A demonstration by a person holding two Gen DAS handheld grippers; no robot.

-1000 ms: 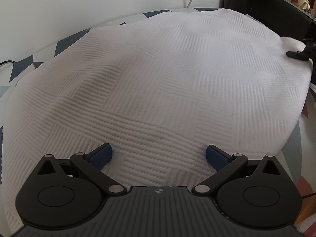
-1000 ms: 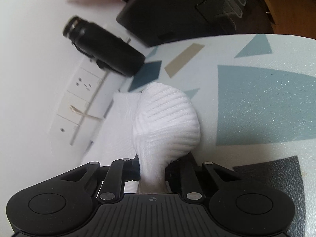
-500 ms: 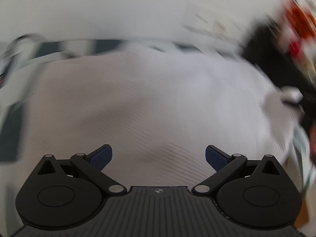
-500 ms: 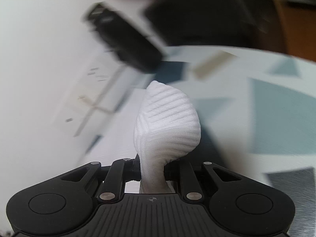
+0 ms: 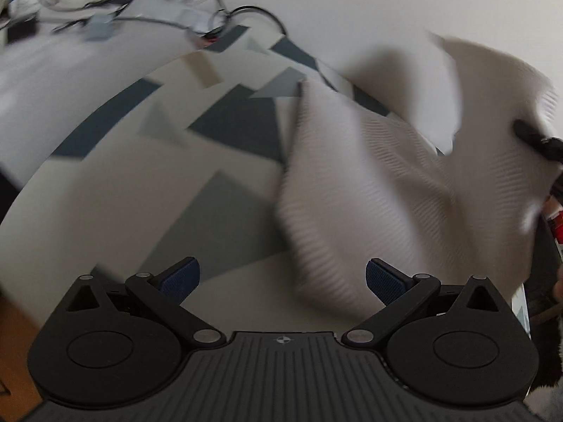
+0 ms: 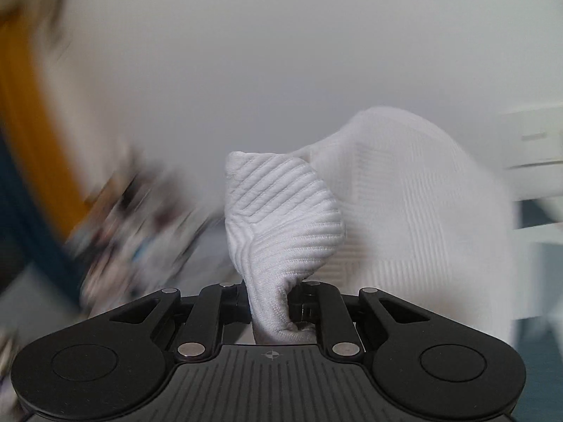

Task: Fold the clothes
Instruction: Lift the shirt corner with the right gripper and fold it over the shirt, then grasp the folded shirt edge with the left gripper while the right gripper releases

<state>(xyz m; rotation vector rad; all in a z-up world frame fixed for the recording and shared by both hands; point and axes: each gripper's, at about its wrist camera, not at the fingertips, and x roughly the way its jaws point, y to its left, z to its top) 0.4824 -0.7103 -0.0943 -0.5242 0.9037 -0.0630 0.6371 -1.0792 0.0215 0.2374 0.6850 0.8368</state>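
Note:
A white ribbed knit garment [image 5: 380, 183] hangs lifted off the patterned table [image 5: 147, 161], draping from the upper right down toward my left gripper. My left gripper [image 5: 281, 277] is open and empty, with its blue pads [image 5: 181, 276] spread wide; the cloth's lower edge hangs just in front of the right pad. My right gripper [image 6: 271, 299] is shut on a bunched corner of the garment [image 6: 281, 218], which bulges up out of the jaws. More of the garment [image 6: 422, 204] trails behind to the right. The right gripper's black tips [image 5: 538, 140] show at the cloth's far right edge.
The table top carries grey, dark blue and beige geometric shapes. Cables and a power strip [image 5: 197, 24] lie along the white wall behind it. In the right wrist view the surroundings are blurred; an orange band [image 6: 31, 123] and a wall socket [image 6: 531, 140] show.
The garment lay flat over the table; now my right gripper has pulled it up and over, baring the table's left part. My left gripper has swung left and stayed open.

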